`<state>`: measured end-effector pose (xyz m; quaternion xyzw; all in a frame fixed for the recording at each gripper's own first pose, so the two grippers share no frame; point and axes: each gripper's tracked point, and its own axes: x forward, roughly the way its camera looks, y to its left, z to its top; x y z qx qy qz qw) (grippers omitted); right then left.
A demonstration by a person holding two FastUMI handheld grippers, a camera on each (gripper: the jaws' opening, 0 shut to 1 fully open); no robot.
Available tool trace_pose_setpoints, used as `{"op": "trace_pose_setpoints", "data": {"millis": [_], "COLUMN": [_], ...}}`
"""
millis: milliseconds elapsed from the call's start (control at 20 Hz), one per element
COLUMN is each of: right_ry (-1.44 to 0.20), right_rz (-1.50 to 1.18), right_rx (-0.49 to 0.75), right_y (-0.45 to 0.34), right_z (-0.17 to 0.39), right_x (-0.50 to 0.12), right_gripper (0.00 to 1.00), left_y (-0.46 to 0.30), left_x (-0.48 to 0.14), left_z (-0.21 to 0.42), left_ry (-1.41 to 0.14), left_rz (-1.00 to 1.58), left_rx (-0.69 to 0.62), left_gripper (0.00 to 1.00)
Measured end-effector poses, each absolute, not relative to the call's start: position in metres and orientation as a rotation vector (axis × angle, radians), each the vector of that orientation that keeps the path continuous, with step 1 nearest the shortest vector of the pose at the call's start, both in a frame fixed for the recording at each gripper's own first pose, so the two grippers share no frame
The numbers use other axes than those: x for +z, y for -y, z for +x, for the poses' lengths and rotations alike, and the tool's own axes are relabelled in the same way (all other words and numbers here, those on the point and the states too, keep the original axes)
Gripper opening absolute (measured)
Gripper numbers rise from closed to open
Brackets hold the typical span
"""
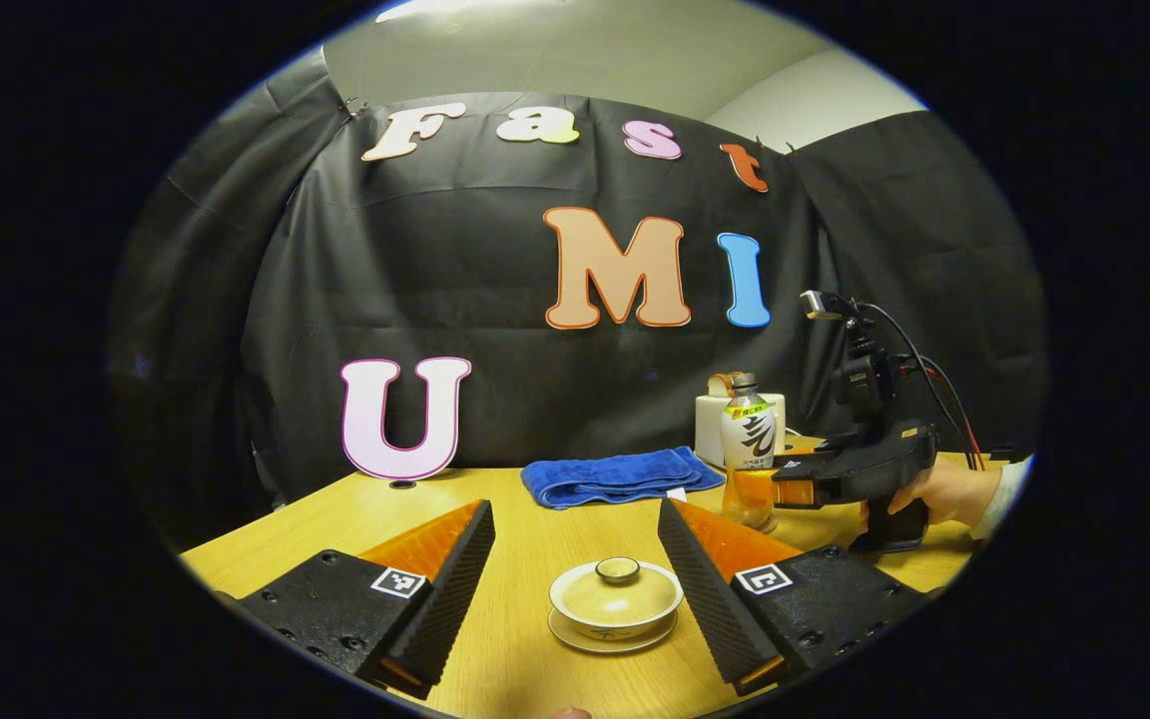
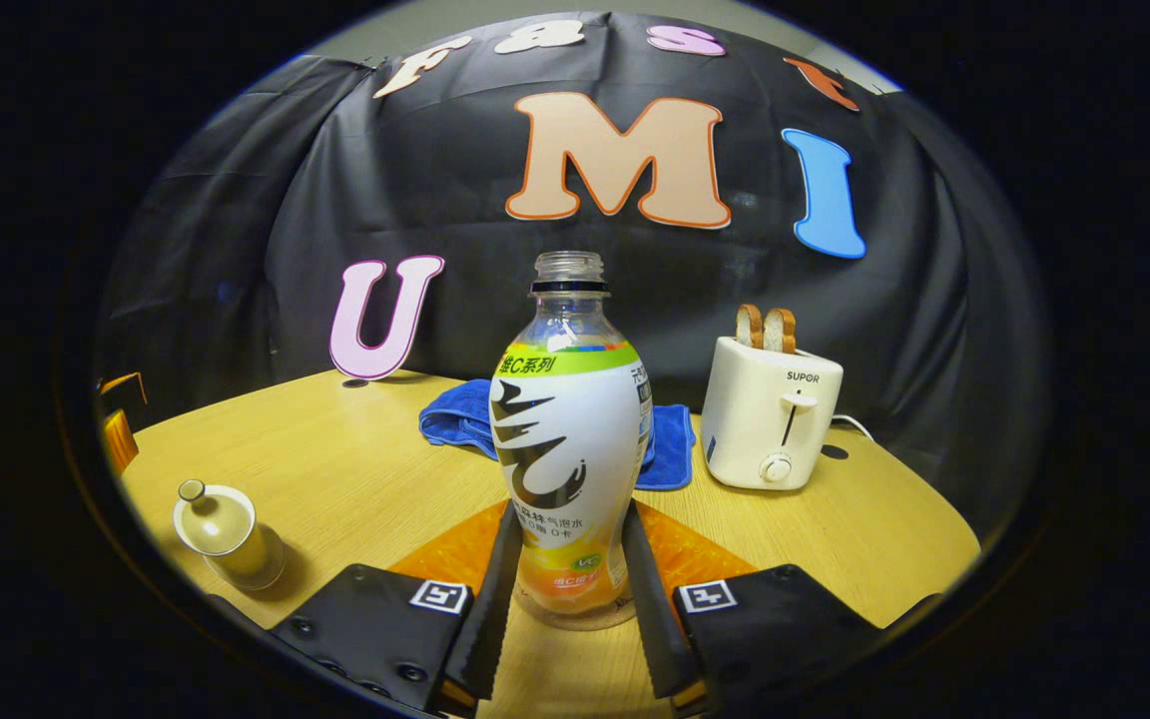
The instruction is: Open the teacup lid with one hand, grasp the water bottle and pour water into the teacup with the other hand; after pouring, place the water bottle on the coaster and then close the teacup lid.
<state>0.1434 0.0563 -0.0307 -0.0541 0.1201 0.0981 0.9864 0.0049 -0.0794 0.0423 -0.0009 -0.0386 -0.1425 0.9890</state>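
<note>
1. In the left gripper view, the left gripper [image 1: 575,569] hovers low over the wooden table [image 1: 335,519] with its two fingers spread wide apart, holding nothing.
2. The teacup [image 1: 616,602] sits on its saucer between those fingers, a little ahead of the tips and touching neither; its lid [image 1: 617,583] is still on.
3. Behind the teacup a folded blue towel [image 1: 618,476] lies on the table.
4. Further right in the same view, the water bottle [image 1: 747,449] stands upright with the right gripper [image 1: 783,489] at its lower body, a hand [image 1: 939,491] holding that gripper's grip. A toaster [image 1: 710,424] stands behind the bottle.
5. In the right gripper view, the teacup [image 2: 226,534] stands far to the left, well apart from the right gripper [image 2: 571,589].
6. In the middle the uncapped water bottle [image 2: 571,449] stands upright between the right gripper's fingers, which appear closed against both sides of its lower part.
7. To the right, the toaster [image 2: 770,424] holds two slices of bread [image 2: 765,328].
</note>
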Motion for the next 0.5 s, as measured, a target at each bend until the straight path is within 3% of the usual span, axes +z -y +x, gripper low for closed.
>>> {"op": "trace_pose_setpoints", "data": {"millis": [250, 500], "right_ry": [-0.234, -0.236], "right_rz": [-0.077, -0.087], "right_rx": [0.183, 0.193], "right_y": [-0.0519, -0.0539], "right_z": [0.1511, 0.1475], "right_x": [-0.0337, -0.0339], "right_gripper": [0.6, 0.68], "left_y": [0.0794, 0.0802], "left_x": [0.042, 0.042], "left_z": [0.0053, 0.0048], "left_ry": [0.076, 0.075], "left_rz": [-0.009, -0.009], "left_rx": [-0.288, -0.29], "left_gripper": [0.96, 0.96]}}
